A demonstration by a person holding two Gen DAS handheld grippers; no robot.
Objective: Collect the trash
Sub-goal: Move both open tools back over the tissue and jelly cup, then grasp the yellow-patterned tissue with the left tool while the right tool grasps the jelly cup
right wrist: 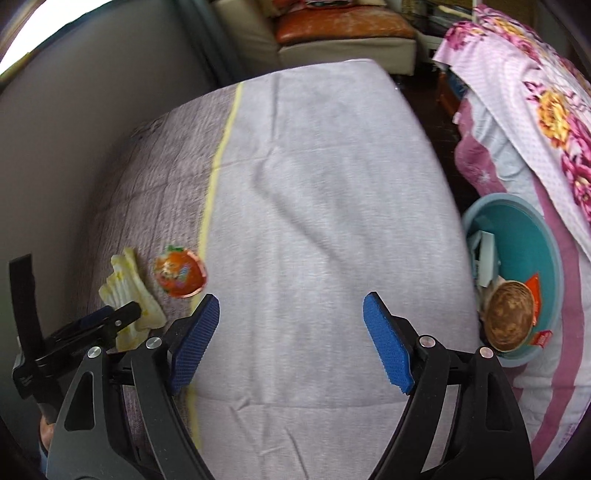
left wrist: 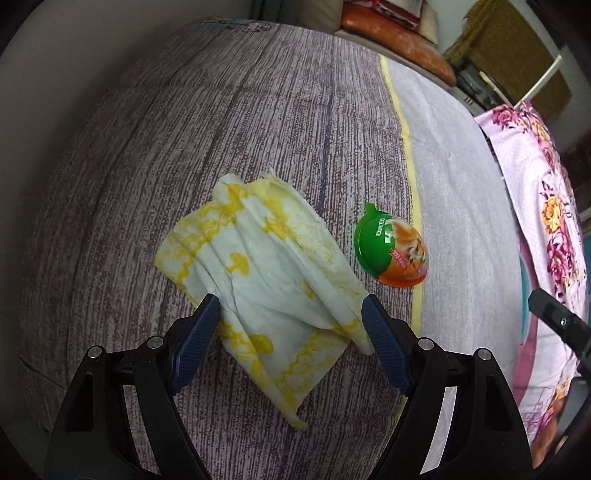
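A crumpled white and yellow napkin [left wrist: 266, 273] lies on the cloth-covered table. My left gripper [left wrist: 290, 314] is open, with its blue pads on either side of the napkin's near part. A green and orange round cup lid [left wrist: 393, 249] lies to the right of the napkin. In the right wrist view the napkin [right wrist: 129, 295] and the lid [right wrist: 179, 273] show at the left. My right gripper [right wrist: 291, 314] is open and empty above the grey cloth. A teal bin [right wrist: 524, 236] stands at the right and holds trash, including a brown round item [right wrist: 508, 314].
The table [right wrist: 314, 184] has a brown woven cloth on the left and grey cloth on the right, split by a yellow stripe. A floral pink cloth [right wrist: 535, 110] drapes over furniture at the right. A sofa with an orange cushion [right wrist: 343, 26] stands behind.
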